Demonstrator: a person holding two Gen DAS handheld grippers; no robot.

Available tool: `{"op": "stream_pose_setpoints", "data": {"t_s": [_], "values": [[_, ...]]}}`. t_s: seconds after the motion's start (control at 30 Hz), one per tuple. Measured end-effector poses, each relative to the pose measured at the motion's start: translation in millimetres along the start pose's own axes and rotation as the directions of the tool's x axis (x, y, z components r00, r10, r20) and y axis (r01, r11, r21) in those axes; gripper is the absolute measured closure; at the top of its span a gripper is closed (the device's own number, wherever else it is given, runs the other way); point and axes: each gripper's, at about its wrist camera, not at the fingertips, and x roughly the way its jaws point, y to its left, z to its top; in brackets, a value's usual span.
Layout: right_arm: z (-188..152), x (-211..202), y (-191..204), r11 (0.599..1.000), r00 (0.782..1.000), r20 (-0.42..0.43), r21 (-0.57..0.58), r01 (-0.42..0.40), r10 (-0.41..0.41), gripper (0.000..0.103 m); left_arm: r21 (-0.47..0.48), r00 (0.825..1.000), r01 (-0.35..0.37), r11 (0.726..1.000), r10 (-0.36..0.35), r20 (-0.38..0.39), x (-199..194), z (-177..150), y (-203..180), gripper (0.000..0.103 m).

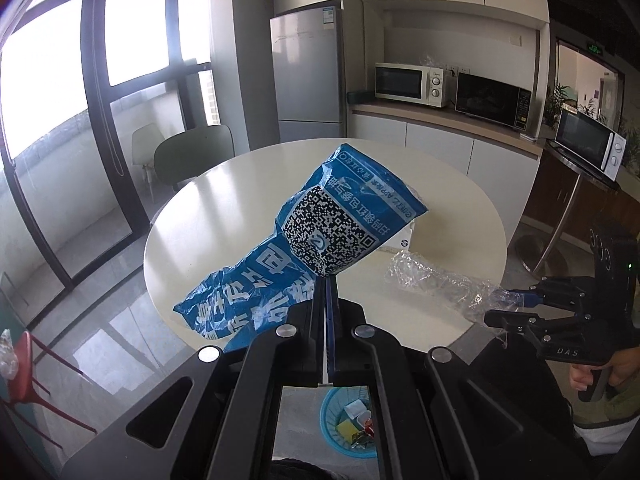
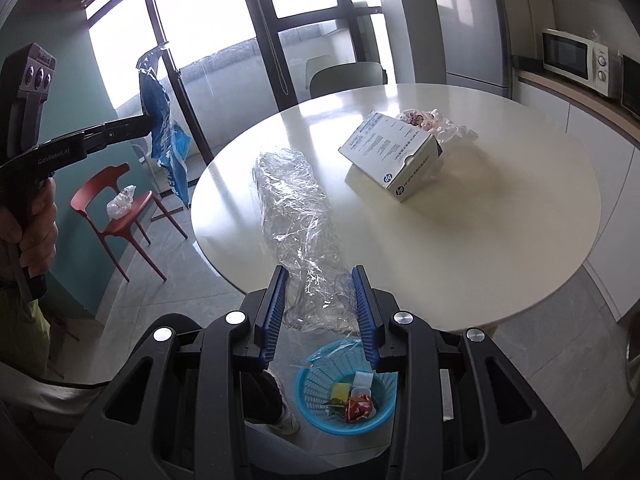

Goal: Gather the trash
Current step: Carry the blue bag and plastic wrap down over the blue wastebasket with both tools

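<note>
While both hands carry something, the step in hand looks like bringing two pieces of trash to the blue basket (image 2: 346,394) on the floor, low in the right wrist view, just this side of the table's near edge. It already holds a few wrappers.

Nearest, the right tongs (image 2: 320,312) stand partly apart with the tail of the clear plastic wrap (image 2: 296,216) between their blue pads; whether the pads truly press it cannot be told, and most of the wrap lies on the round white table (image 2: 480,248). Judged from that, a firmer pinch would be wise before pulling, then a slow draw toward the lower edge of the frame so the sheet slides off the rim and falls over the basket, not beside it.

At left in that view, the left tongs (image 1: 326,280) are shut tight on the blue delivery bag (image 1: 320,240), which hangs free in the air, well clear of the table. It should be carried over the basket and let go only once directly above.

Farther back, near the middle right, a white HP box (image 2: 394,156) and a crumpled bag (image 2: 440,124) behind it wait on the table.
</note>
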Motion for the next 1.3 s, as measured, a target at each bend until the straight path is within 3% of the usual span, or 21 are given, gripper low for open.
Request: {"op": "stream_pose_setpoints", "data": {"t_s": [0.3, 0.53, 0.8, 1.3], "values": [[-24.5, -38.2, 20.2, 1.000, 1.000, 0.015, -0.017, -0.020, 0.020, 0.071, -0.043, 0.999, 0.020, 0.999, -0.021, -0.035, -34.3, -52.5, -15.0, 0.103], [-45.2, -45.3, 26.3, 1.000, 1.000, -0.020, -0.015, -0.017, 0.016, 0.071, -0.080, 0.994, 0.032, 0.996, -0.040, -0.103, -27.9, -90.2, -21.5, 0.103], [-77.4, -32.6, 29.1, 1.000, 0.994, -0.108, -0.004, -0.008, 0.007, 0.071, -0.111, 0.980, 0.107, 0.988, -0.124, -0.156, 4.2, -122.4, -26.4, 0.103], [-123.0, 33.3, 9.3, 0.998, 0.966, -0.258, 0.043, 0.036, -0.024, 0.071, -0.144, 0.946, 0.146, 0.979, -0.180, -0.268, 74.5, -179.0, -35.6, 0.103]]}}
